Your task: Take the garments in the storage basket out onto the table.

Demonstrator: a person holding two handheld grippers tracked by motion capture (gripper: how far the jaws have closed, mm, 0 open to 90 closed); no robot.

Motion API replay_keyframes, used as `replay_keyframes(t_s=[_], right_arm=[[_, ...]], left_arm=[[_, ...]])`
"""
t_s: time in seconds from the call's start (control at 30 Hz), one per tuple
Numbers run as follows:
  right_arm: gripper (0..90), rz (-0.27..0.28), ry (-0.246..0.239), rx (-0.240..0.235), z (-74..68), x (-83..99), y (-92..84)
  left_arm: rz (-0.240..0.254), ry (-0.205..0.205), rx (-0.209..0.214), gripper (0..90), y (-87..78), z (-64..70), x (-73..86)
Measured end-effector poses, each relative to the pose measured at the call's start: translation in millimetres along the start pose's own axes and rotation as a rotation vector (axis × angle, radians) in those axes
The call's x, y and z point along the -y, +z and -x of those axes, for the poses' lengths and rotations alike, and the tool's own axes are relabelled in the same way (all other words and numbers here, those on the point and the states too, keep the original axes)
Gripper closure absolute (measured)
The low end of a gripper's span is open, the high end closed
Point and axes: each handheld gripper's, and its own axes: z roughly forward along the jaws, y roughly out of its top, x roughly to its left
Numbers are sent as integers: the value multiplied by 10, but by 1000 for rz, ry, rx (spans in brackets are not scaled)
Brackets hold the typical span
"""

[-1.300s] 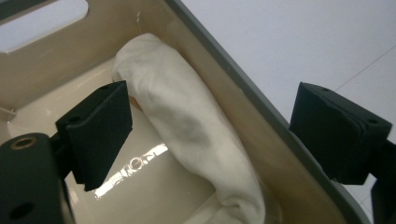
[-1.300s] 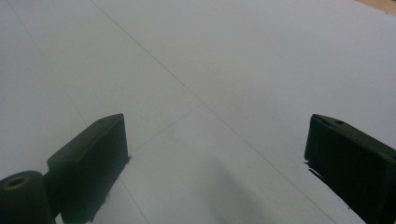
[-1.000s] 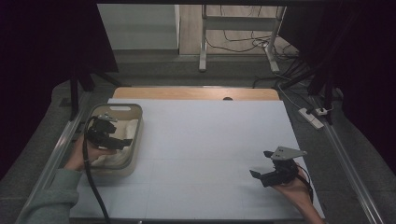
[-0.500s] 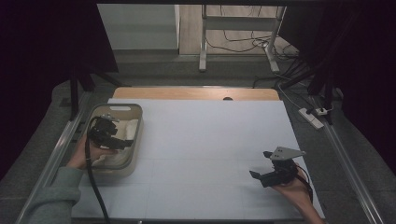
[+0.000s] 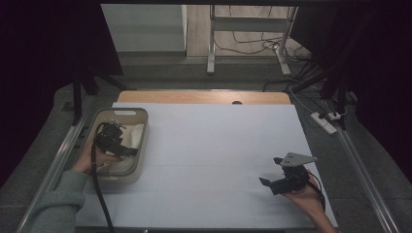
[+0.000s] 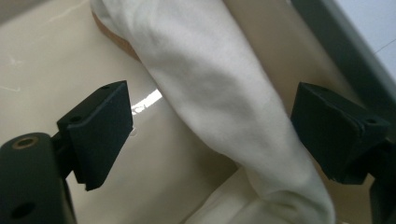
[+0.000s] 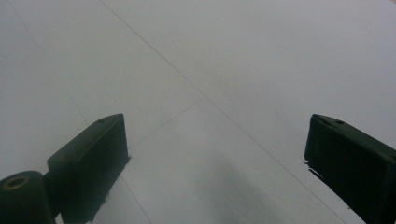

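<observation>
At the left edge of the surface (image 5: 209, 145) a beige bin (image 5: 141, 145) holds a white cloth (image 6: 219, 98), a rumpled roll whose long axis in the left gripper view runs slantwise from upper left to lower right. The left tongs (image 6: 210, 135) reach down into the bin from the near side, jaws wide with the cloth between them, not closed on it. At the near right the right tongs (image 7: 215, 154), cradled in an upturned hand, point left just above the bare surface, jaws wide and holding nothing.
</observation>
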Motion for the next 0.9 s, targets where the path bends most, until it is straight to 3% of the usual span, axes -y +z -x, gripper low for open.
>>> replay_keyframes(t_s=[0.43,0.7,0.73,0.8,0.83,0.9], right_arm=[[58,4,0,10,0,-1,-5],[58,10,-1,14,1,-4,-18],[58,10,-3,14,-2,-4,-16],[58,9,-3,14,-1,-4,-16],[58,10,-2,13,0,-3,-18],[58,10,-2,14,1,-3,-20]], left_arm=[[-70,-2,1,225,169,-29,-44],[-107,-8,51,490,262,-48,-51],[-113,-9,63,598,269,-45,-55],[-116,-7,66,641,269,-43,-59],[-115,-4,68,718,266,-39,-61],[-115,3,59,738,252,-33,-66]])
